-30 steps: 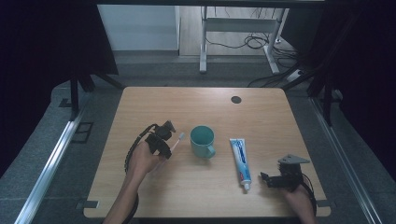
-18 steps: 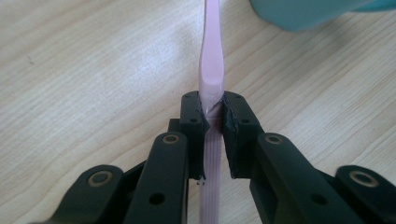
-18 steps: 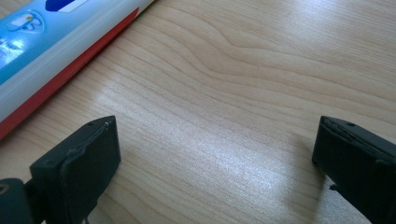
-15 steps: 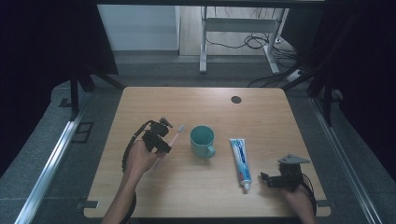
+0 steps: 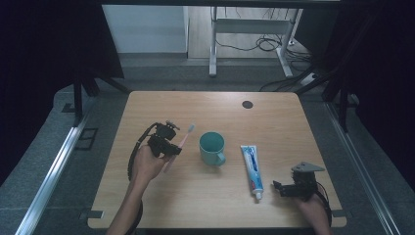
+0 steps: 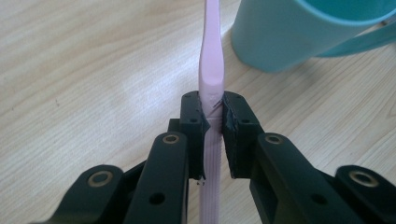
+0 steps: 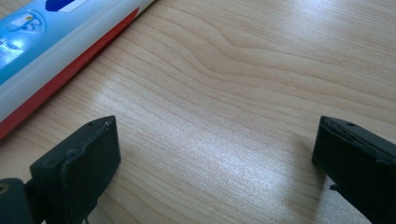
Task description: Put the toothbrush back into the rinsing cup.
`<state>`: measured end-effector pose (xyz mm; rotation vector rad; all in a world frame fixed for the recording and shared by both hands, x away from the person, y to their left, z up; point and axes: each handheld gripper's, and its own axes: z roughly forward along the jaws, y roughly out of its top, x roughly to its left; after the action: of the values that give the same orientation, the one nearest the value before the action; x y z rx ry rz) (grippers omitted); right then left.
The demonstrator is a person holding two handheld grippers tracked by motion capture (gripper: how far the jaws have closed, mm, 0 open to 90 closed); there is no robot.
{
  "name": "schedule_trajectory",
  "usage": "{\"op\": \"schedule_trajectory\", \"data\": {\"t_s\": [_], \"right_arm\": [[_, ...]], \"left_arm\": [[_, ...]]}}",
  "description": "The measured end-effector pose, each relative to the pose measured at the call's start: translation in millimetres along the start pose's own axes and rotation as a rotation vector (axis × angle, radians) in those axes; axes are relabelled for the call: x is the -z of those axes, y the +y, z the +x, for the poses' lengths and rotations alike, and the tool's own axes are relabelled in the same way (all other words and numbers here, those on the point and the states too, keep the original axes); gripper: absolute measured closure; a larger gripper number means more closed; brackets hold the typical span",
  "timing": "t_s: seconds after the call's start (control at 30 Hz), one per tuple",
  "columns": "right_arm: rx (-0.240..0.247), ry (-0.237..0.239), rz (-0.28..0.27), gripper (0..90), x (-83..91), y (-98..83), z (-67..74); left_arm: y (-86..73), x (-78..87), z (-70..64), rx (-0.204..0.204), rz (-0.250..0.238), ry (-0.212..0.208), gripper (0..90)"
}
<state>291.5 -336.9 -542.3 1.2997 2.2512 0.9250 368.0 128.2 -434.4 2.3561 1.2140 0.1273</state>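
Left gripper, clenching pink toothbrush, now lifting it off desk beside teal cup, likely heading cupward; right gripper resting unclenched.

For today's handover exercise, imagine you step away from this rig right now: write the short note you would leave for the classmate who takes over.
Left claw: shut on the pink toothbrush, gripped at mid-handle, head pointing toward the teal cup.
Right claw: open, holding nothing, resting low at the table's near right corner beside the cap end of the toothpaste tube.
Things: the cup stands upright mid-table; the tube lies flat to its right.
Done: the toothbrush is picked up and held off the table.
Left: probably set the toothbrush in the cup; the toothpaste tube is untouched.
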Motion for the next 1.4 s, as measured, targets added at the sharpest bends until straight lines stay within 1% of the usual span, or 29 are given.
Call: {"op": "schedule_trajectory", "data": {"t_s": [0.23,0.33,0.4,0.47,0.53,0.77,1.03,1.17,1.23,1.4], "right_arm": [[0.000,0.000,0.000,0.3,0.0,0.0,0.0],[0.001,0.000,-0.001,0.3,0.0,0.0,0.0],[0.002,-0.001,-0.001,0.3,-0.1,0.0,-0.1],[0.001,0.000,-0.001,0.3,-0.1,0.0,-0.1],[0.001,0.000,-0.001,0.3,-0.1,0.0,-0.1],[0.002,-0.001,-0.001,0.3,-0.1,0.0,-0.1],[0.003,-0.001,-0.001,0.3,-0.1,0.0,-0.1],[0.003,-0.001,-0.001,0.3,-0.1,0.0,-0.1],[0.003,-0.001,-0.001,0.3,-0.1,0.0,-0.1],[0.003,-0.001,-0.001,0.3,-0.1,0.0,-0.1]], "left_arm": [[1.3,6.1,-1.8,-0.011,-0.062,-0.005,79.4],[1.9,9.2,-2.2,-0.028,-0.089,-0.013,79.4],[1.8,10.5,-3.7,-0.024,-0.105,-0.011,79.3],[2.1,11.7,-4.3,-0.032,-0.121,-0.010,79.4],[2.5,12.6,-5.3,-0.031,-0.140,-0.020,79.4],[3.6,17.0,-8.1,-0.040,-0.193,-0.025,79.3],[6.0,21.9,-11.3,-0.057,-0.269,-0.032,79.3],[7.6,23.1,-14.2,-0.064,-0.306,-0.039,79.3],[8.4,23.7,-15.8,-0.073,-0.328,-0.036,79.3],[10.7,25.2,-19.4,-0.078,-0.377,-0.042,79.3]]}}
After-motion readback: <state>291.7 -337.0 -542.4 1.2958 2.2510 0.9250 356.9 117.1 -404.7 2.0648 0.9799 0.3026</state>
